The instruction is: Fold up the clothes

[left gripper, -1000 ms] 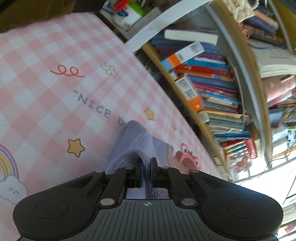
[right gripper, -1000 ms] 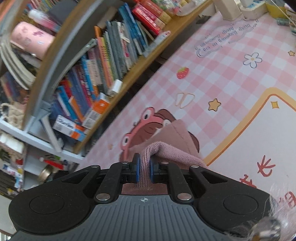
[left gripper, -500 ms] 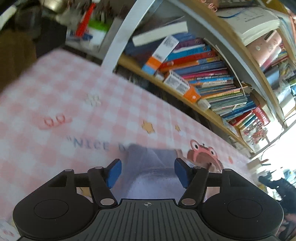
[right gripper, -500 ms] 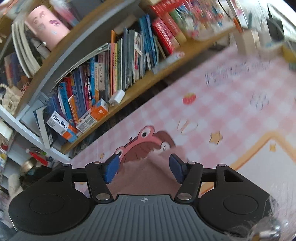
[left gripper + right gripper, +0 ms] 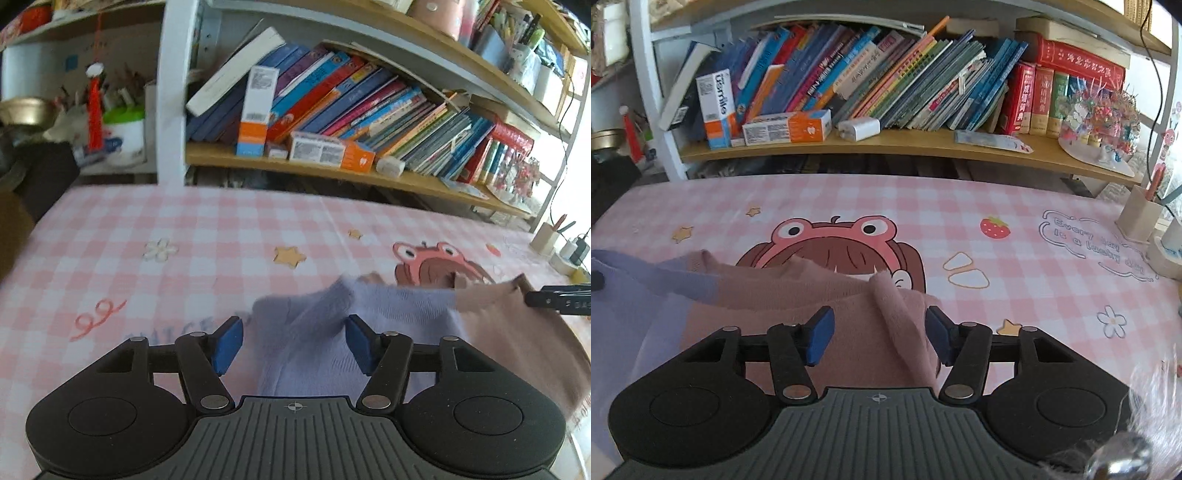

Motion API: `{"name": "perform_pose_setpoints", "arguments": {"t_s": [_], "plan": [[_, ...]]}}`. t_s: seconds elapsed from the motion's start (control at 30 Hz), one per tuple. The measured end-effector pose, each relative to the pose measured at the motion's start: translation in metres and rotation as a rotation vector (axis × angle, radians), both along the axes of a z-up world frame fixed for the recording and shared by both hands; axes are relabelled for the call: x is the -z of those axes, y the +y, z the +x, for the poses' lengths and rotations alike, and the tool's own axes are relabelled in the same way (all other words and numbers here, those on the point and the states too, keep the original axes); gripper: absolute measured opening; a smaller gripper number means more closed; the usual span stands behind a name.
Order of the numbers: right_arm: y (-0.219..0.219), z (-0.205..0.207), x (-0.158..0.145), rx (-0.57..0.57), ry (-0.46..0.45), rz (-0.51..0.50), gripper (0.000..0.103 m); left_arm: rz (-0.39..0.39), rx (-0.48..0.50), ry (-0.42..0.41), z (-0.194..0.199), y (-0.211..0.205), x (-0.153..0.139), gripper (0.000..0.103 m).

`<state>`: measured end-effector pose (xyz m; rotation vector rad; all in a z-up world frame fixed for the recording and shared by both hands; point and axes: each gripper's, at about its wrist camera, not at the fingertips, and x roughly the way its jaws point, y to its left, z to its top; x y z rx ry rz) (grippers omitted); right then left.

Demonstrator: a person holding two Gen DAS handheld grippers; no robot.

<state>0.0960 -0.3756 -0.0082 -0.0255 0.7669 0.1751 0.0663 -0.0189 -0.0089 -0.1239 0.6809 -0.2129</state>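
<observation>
**Now both ends of the garment lie loose**

Your left gripper [image 5: 291,345] stands about half open with its jaws narrowing, and the purple part of the knit garment [image 5: 332,332] lies between the pads, which do not press it. Your right gripper [image 5: 877,334] is the same, jaws narrowing over the pink part, whose raised ridge brushes the right pad. The garment rests on the pink checked tablecloth [image 5: 1015,206]. Pull away carelessly and, I judge, that ridge could snag a pad and drag the fold askew.
</observation>
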Motion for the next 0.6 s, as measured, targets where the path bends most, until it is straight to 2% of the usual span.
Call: {"name": "perform_pose_setpoints", "arguments": {"t_s": [0.03,0.07,0.1,0.13,0.17,0.3,0.37,0.43,0.53,0.6], "plan": [[0.001,0.004,0.002,0.004,0.006,0.0,0.042,0.001,0.01,0.0,0.003,-0.002,0.0,0.045],[0.001,0.008,0.004,0.007,0.011,0.0,0.029,-0.001,0.022,0.01,0.005,-0.002,0.002,0.03],[0.0,0.012,0.007,0.015,0.03,-0.002,0.011,-0.004,0.033,0.023,0.008,-0.003,0.003,0.023],[-0.001,0.012,0.006,0.023,0.045,-0.003,0.006,-0.008,0.045,0.027,0.008,-0.003,0.003,0.011],[-0.003,0.012,0.005,0.03,0.06,-0.003,0.006,-0.012,0.058,0.022,0.007,-0.003,0.001,0.005],[-0.03,-0.012,-0.027,0.07,-0.031,0.167,0.005,-0.102,0.094,-0.042,-0.003,0.007,-0.023,0.005],[-0.046,-0.015,-0.036,0.126,-0.042,0.236,0.005,-0.121,0.076,-0.028,0.008,0.011,-0.02,0.005],[-0.051,-0.003,-0.022,0.161,0.004,0.227,0.005,-0.122,0.046,0.013,0.024,0.013,-0.008,0.005],[-0.045,0.016,0.009,0.18,0.102,0.187,0.005,-0.111,0.002,0.122,0.046,0.012,0.023,0.005],[-0.042,0.019,0.017,0.181,0.117,0.166,0.005,-0.107,0.005,0.124,0.048,0.011,0.03,0.005]]}}
